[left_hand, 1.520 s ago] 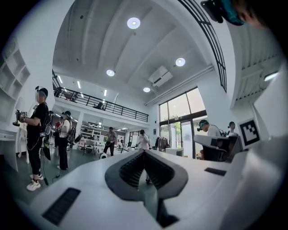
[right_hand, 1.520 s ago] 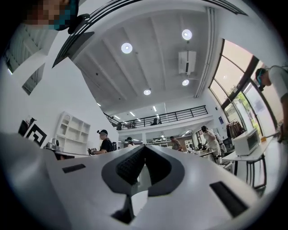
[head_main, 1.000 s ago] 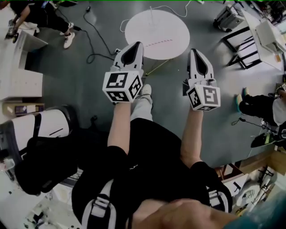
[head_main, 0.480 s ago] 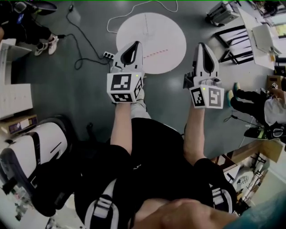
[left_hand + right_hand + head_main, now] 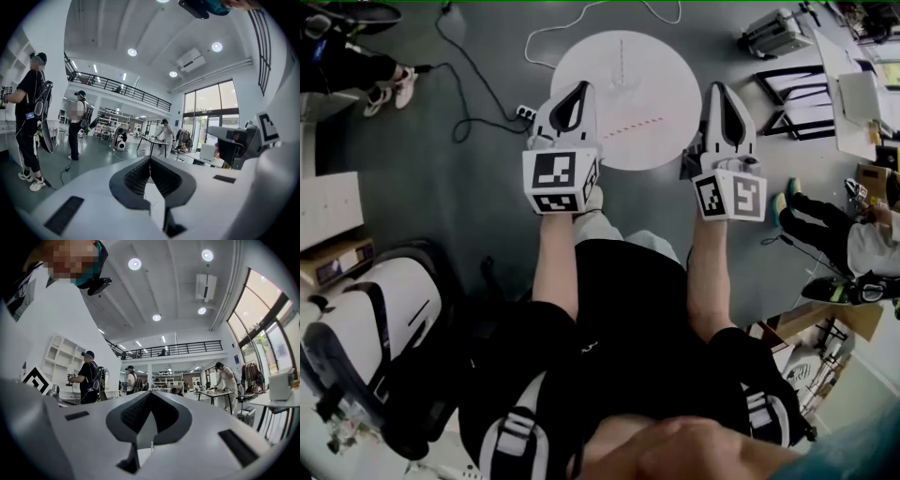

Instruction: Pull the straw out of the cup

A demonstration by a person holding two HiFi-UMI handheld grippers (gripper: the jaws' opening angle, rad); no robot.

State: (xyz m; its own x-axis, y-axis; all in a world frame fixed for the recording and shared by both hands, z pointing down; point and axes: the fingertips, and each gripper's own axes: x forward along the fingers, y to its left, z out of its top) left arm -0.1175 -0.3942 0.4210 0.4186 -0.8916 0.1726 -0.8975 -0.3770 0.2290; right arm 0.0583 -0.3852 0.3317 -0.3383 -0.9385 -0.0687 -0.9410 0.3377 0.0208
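In the head view a round white table (image 5: pixel 666 103) stands on the grey floor ahead of me. A thin pale upright thing (image 5: pixel 620 64) stands near its far side; it is too small to tell whether this is the cup with its straw. My left gripper (image 5: pixel 584 86) points at the table's left edge, and my right gripper (image 5: pixel 717 86) at its right edge. Both are held in the air, short of that thing. Seen in its own view, the left gripper (image 5: pixel 150 159) has its jaws closed tip to tip on nothing, as does the right gripper (image 5: pixel 151 393).
Cables and a power strip (image 5: pixel 525 112) lie on the floor left of the table. Black-framed tables (image 5: pixel 797 66) stand at the right. A person's legs (image 5: pixel 811 220) show at the right, another person's feet (image 5: pixel 380 94) at the upper left. White-and-black gear (image 5: pixel 375 309) sits at my left.
The round table has come nearer, now lying between the two gripper tips. Both grippers stay shut and level, the right one a little higher in the view.
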